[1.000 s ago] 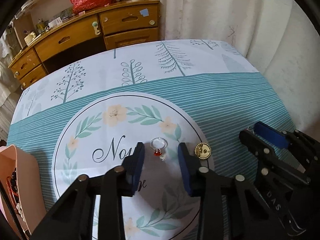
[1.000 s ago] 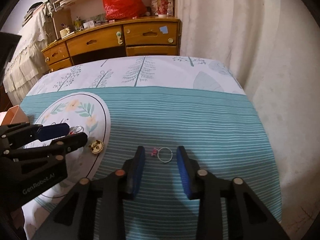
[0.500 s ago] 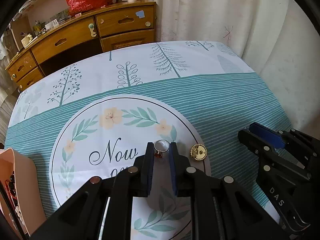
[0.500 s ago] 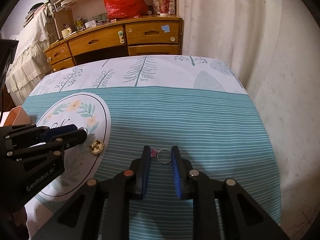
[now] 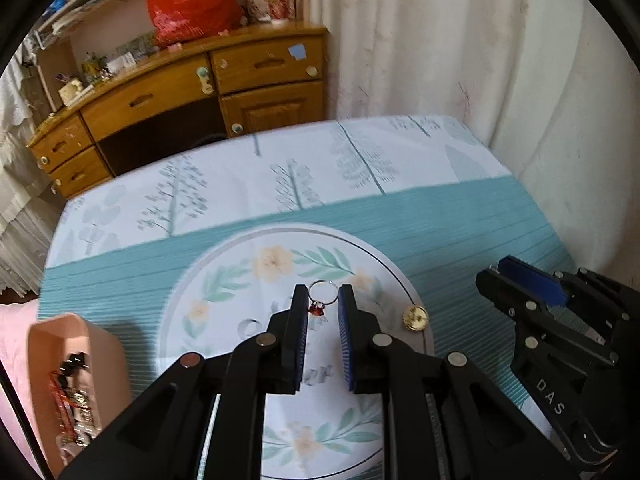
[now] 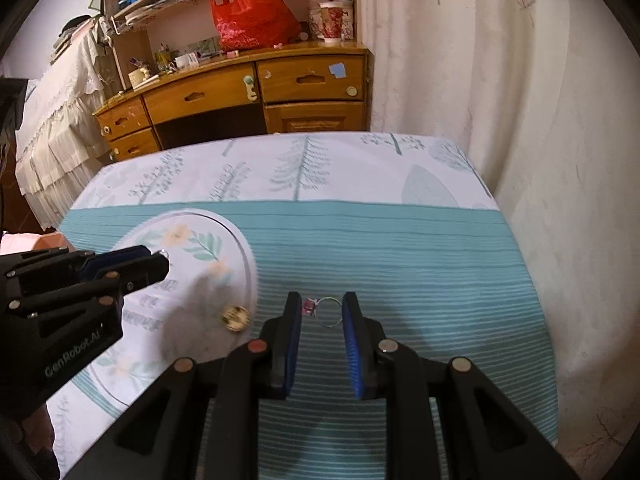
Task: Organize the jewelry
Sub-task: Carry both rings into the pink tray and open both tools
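Observation:
My left gripper (image 5: 323, 301) is shut on a thin silver ring with a red stone (image 5: 322, 293) and holds it a little above the round floral print of the tablecloth (image 5: 460, 216). It shows at the left of the right wrist view as the left gripper (image 6: 158, 261). My right gripper (image 6: 322, 309) is shut on a silver ring with a pink stone (image 6: 329, 312), low over the teal stripes. A round gold piece (image 5: 415, 317) lies on the cloth between the two grippers, the same gold piece (image 6: 236, 318) in the right view.
A pink box (image 5: 76, 356) holding several jewelry pieces stands at the table's left edge. A wooden desk (image 6: 248, 92) with a red bag stands beyond the far edge. A curtain (image 6: 520, 120) hangs close along the right side.
The left jaws closed on the red-stone ring and rose with it off the cloth. The right jaws closed onto the pink-stone ring and stayed in place.

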Tool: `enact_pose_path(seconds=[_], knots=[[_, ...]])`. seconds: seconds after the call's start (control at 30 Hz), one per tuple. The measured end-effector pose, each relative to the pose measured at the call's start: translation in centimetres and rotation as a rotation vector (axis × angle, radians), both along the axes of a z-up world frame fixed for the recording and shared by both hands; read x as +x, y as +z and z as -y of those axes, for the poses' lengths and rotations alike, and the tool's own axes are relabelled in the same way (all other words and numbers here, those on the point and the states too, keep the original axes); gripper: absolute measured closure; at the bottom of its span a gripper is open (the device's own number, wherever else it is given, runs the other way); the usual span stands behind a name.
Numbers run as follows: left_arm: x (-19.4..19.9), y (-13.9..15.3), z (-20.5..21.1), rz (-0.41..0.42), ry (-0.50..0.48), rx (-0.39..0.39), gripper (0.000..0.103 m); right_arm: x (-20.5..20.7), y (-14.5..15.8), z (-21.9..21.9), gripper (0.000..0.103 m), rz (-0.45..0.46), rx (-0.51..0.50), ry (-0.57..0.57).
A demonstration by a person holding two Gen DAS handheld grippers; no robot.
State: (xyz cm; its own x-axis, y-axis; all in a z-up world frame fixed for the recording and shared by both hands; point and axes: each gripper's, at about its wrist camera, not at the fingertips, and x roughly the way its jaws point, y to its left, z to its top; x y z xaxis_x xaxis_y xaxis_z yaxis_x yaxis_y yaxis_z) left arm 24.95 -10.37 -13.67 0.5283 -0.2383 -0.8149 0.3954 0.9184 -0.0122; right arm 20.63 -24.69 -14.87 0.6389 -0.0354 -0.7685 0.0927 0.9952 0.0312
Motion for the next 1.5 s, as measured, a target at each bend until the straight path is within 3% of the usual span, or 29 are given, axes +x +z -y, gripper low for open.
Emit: enact_pose_path(seconds=[0.17,0.77,1.23,1.5], knots=[[-0.4,1.9,-2.6,0.066,0.002,-0.014,0.090,0.5,1.5,-2.4,0.082,0.017,0.004,0.039],[-2.2,6.0,-16.4,0.117,0.149,-0.005,0.090,1.1,7.1,-16.1,0.082,0.136,-0.014,0.217],[-4.2,6.0,-24.2,0.105,0.140,-0.027,0.090,-0.2,8.8,-24.2,0.082,0.174,0.006,0.231],[-5.3,4.6,-25.5,0.061,0.106,-0.050,0.090,-2.0,8.4,-27.1,0.082,0.189,0.020,0.278]])
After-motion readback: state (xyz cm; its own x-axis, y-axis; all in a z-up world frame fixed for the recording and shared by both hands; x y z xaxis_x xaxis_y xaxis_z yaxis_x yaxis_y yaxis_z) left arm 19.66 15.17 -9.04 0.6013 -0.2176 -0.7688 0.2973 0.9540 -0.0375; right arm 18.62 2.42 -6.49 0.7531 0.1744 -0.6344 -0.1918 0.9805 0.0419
